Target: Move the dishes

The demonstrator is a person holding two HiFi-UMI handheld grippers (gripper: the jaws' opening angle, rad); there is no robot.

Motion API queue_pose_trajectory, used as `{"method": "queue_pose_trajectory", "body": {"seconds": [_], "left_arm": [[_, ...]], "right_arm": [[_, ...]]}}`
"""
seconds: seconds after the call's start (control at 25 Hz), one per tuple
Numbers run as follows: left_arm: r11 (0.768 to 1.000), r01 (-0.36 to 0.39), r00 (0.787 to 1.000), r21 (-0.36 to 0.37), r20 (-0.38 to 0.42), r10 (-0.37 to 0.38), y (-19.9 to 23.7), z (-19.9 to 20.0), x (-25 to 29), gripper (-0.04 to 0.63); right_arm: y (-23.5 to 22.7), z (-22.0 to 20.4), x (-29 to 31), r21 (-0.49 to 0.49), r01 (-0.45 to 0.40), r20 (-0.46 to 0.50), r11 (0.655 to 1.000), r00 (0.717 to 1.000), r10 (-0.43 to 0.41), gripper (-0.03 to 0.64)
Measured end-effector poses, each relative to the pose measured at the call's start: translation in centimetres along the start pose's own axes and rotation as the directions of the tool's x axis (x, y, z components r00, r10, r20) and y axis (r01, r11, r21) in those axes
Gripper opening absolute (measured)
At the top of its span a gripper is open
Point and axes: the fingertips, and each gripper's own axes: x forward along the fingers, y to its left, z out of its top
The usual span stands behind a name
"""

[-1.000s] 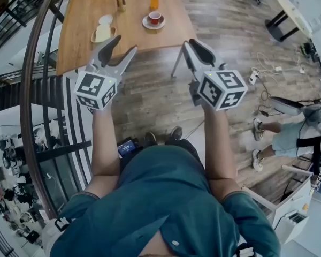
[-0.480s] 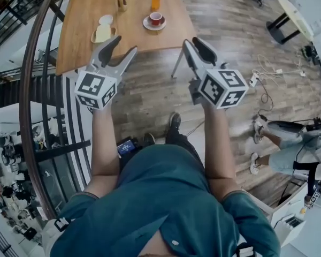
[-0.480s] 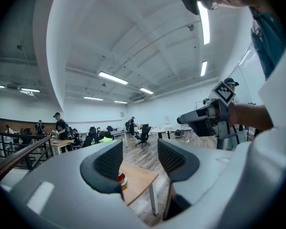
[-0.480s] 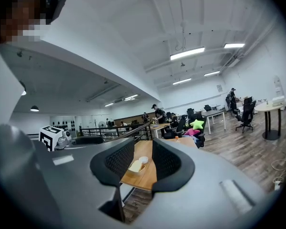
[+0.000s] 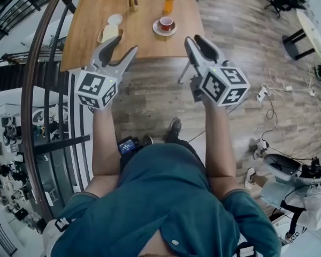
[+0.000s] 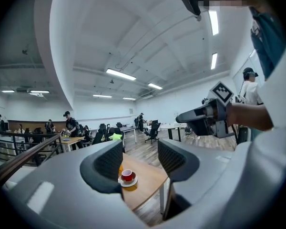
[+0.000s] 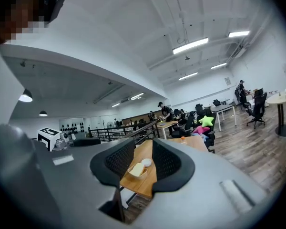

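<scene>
Both sets of fingers spread, empty. Left gripper [image 5: 123,46] is nearer the tan bowl [image 5: 110,33], right gripper [image 5: 195,40] the red cup [image 5: 166,23]. Both sit well ahead, by the counter's [image 5: 85,31] near edge.

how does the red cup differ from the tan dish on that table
The red cup is round and deep and stands on a white saucer; the tan dish is oval and shallow, straight on the table. In the head view the red cup sits towards the table's right, the tan dish near its left edge beside a small white dish. Both are upright on the same table.
</scene>
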Motion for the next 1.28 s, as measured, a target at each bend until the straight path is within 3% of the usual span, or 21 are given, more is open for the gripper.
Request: {"method": "queue_pose_trajectory", "body": {"seconds": [0.84, 1.28], "left_arm": [[0.981, -0.191, 0.979, 0.013, -0.07, 0.192, 1.9, -1.1, 7.4, 0.232], [0.986, -0.157, 0.982, 0.054, -0.098, 0.162, -0.2, 0.2, 11.2, 0.232]], "right_arm": [[-8.7, 1.5, 7.5, 0.031, -0.194, -0.024, 0.981, 0.981, 0.194, 0.1], [-12.9, 2.3, 6.0, 0.074, -0.184, 0.008, 0.98, 0.983, 0.184, 0.1]]}}
